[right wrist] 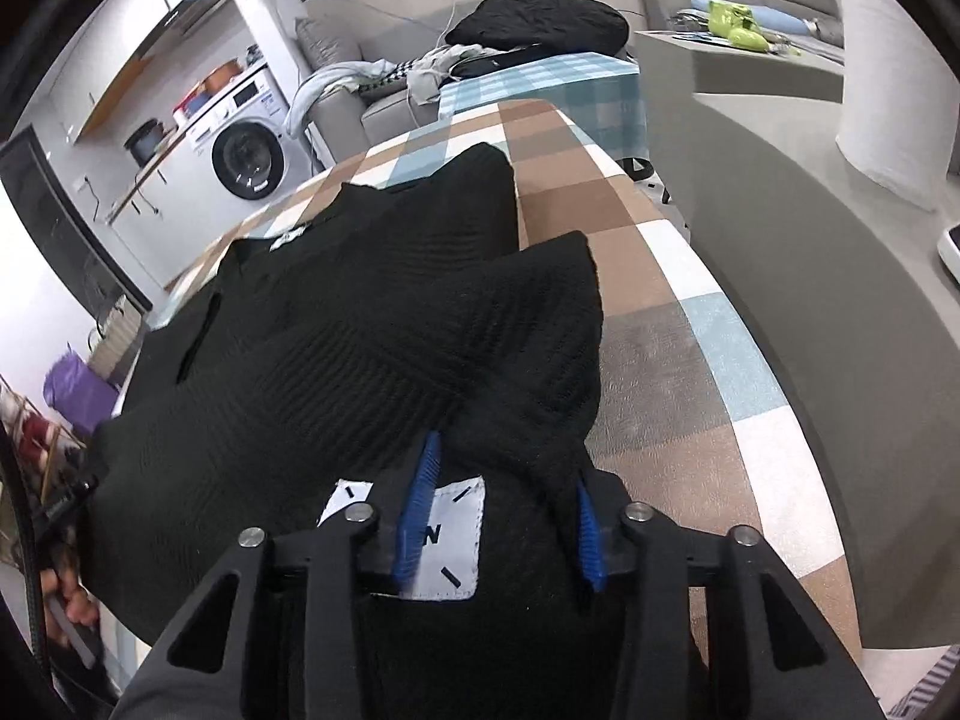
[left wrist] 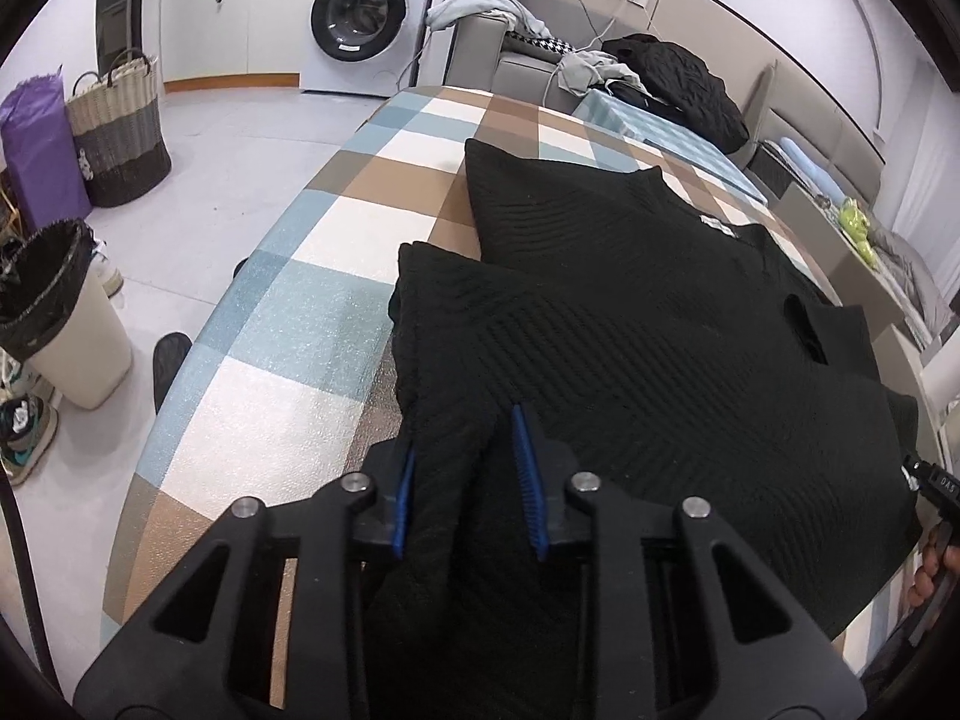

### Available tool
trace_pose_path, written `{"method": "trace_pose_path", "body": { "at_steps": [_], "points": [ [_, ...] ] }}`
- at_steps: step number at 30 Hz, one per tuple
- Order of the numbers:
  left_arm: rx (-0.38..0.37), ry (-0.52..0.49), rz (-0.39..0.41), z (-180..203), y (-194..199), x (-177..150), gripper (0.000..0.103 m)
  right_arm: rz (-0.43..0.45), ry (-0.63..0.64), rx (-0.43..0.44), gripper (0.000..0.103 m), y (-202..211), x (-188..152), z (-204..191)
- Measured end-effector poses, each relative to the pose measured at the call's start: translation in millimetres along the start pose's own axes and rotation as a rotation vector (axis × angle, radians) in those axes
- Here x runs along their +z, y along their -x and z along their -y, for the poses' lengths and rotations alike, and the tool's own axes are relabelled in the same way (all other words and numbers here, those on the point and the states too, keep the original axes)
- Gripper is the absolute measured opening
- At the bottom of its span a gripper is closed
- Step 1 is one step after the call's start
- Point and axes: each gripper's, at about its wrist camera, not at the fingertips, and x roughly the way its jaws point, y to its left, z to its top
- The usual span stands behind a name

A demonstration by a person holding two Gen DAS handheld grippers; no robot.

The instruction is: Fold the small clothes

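Observation:
A black ribbed knit sweater (left wrist: 630, 312) (right wrist: 360, 312) lies spread on the checked table (left wrist: 288, 312) (right wrist: 690, 330), with its near part folded over itself. My left gripper (left wrist: 465, 438) is low over the near left edge. A fold of the knit runs between its blue pads (left wrist: 401, 498), which stand a little apart. My right gripper (right wrist: 507, 462) is at the near right edge. Its pads (right wrist: 420, 504) are wider apart, and the cloth with a white sewn patch (right wrist: 450, 546) lies flat between them. Neither pair visibly squeezes the fabric.
On the floor to the left are a lined waste bin (left wrist: 66, 330), a woven basket (left wrist: 117, 132) and a purple bag (left wrist: 36, 150). A washing machine (left wrist: 366, 18) stands behind, and a sofa piled with clothes (left wrist: 660, 78) is beyond the table's far end. Grey floor lies right of the table (right wrist: 780, 210).

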Motion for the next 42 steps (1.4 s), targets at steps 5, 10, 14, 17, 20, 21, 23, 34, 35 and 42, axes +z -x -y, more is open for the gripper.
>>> {"method": "trace_pose_path", "body": {
  "at_steps": [5,10,14,17,20,21,23,34,35,42],
  "points": [
    [0.007,-0.017,0.003,-2.5,3.6,-4.0,0.020,0.004,-0.020,0.025,0.039,3.3,-4.5,4.0],
    [0.009,-0.024,0.003,-5.1,7.6,-7.6,0.020,0.004,-0.018,0.027,0.038,6.0,-8.0,2.8],
    [0.010,-0.028,0.006,-7.5,12.8,-12.7,0.019,0.001,-0.020,0.027,0.038,7.7,-8.5,2.7],
    [0.007,-0.023,0.006,-10.0,16.7,-17.0,0.019,-0.005,-0.016,0.029,0.039,8.3,-7.9,3.2],
    [0.009,-0.021,0.010,-13.0,21.7,-22.6,0.019,-0.001,-0.014,0.036,0.039,9.7,-8.9,4.5],
    [0.011,-0.020,0.011,-13.7,23.3,-24.7,0.019,0.001,-0.014,0.037,0.039,9.7,-8.5,5.1],
    [0.019,-0.018,0.014,-14.7,27.4,-27.8,0.019,0.000,-0.010,0.041,0.039,10.4,-8.9,6.1],
    [0.040,0.044,0.049,-27.4,68.2,-33.2,0.030,0.065,0.048,-0.008,0.044,31.7,4.0,3.3],
    [0.031,0.045,0.059,-27.3,74.0,-32.3,0.032,0.066,0.057,-0.004,0.044,37.0,6.0,2.2],
    [-0.021,0.029,0.214,-19.3,137.7,-22.7,0.077,0.178,0.095,0.012,0.060,78.9,26.3,-6.8]
  ]
}}
